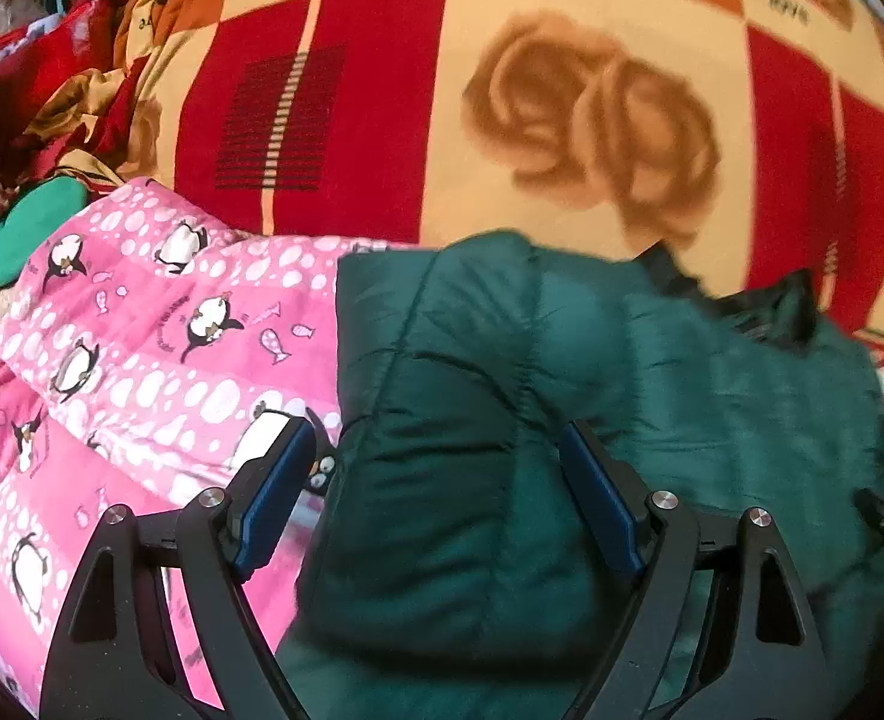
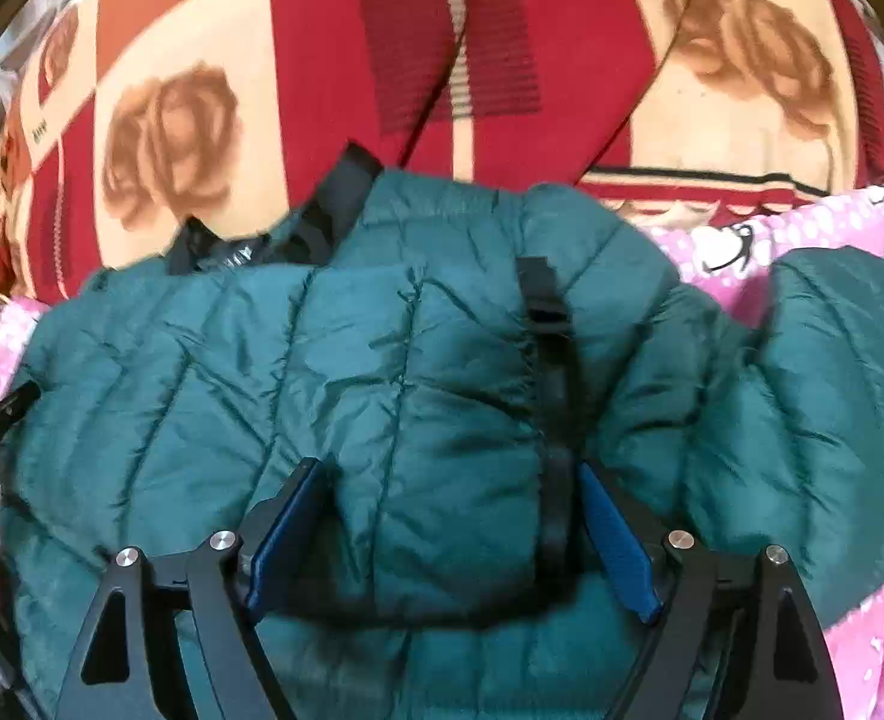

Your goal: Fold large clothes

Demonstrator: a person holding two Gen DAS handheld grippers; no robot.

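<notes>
Jacket: a big puffy dark green jacket (image 2: 417, 360) lies on a bed. It is on top of a pink quilt. A thick folded part bulges up at the near side.
Jacket trim: a black strap (image 2: 553, 420) runs down the front of the fold. Black fabric (image 2: 327, 210) shows at the far edge, like a collar or hood, but it is too blurry to be sure.
Left hand-held gripper: the left hand-held gripper (image 1: 435, 498) has its two blue pads wide apart. A fold of the jacket sits between them. The right pad is just beside the fold. The left pad is over the pink quilt. I cannot tell if either pad touches the jacket.
Right hand-held gripper: the right hand-held gripper (image 2: 451, 525) also has its pads wide apart. The bulging fold and the black strap lie between them, and the cloth nearly fills the gap.
Pink quilt: the pink quilt (image 1: 141, 360) has penguins, fish and white dots on it.
Blanket: a red, orange and cream blanket (image 1: 562, 90) with brown roses lies beyond the jacket.
Far corner: a pile of red and green clothes (image 1: 33, 120) sits at the left.
</notes>
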